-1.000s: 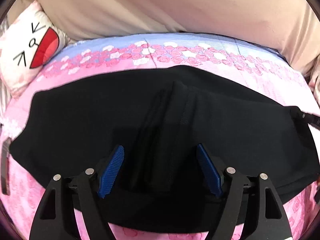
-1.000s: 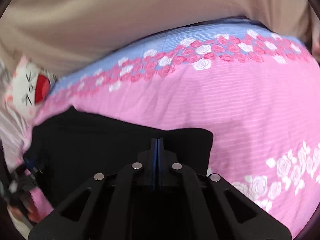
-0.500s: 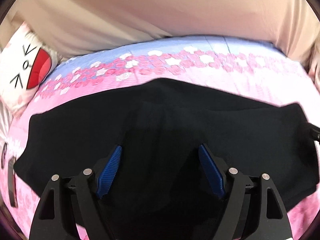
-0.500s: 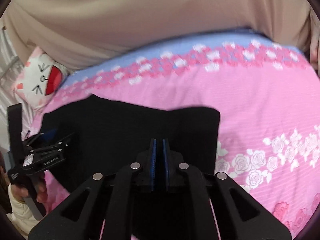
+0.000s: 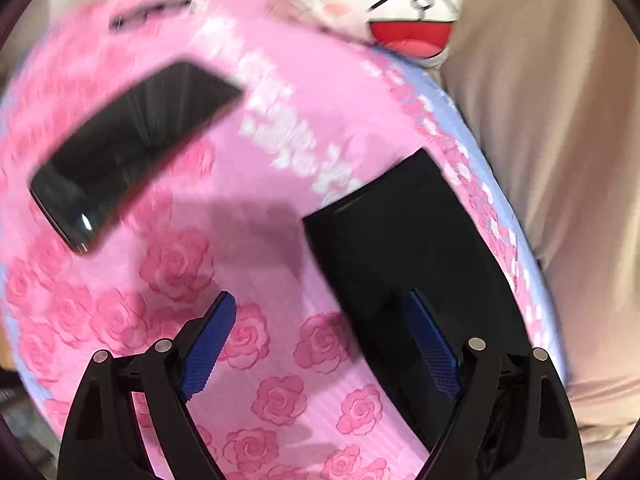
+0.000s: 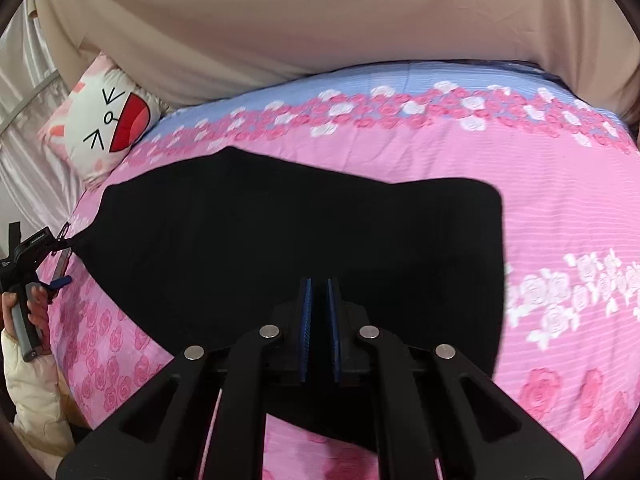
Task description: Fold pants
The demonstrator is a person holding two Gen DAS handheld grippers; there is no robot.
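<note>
1 black pants (image 6: 288, 240), 1 phone (image 5: 132, 148), 1 cat pillow (image 6: 106, 128), 2 grippers: left (image 5: 320, 344), right (image 6: 319, 320)

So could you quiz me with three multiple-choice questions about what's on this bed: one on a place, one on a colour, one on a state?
1. Where does the flat black phone lie?
A on the pink rose-print bedspread
B on the pants
C on the pillow

2. What colour are the folded cotton pants?
A grey
B black
C blue

3. How is the left tool?
A shut on the pants
B shut on the phone
C open

Answers: 1 A, pink roses surround it. 2 B, dark all over. 3 C, its blue pads stand wide apart.
</note>
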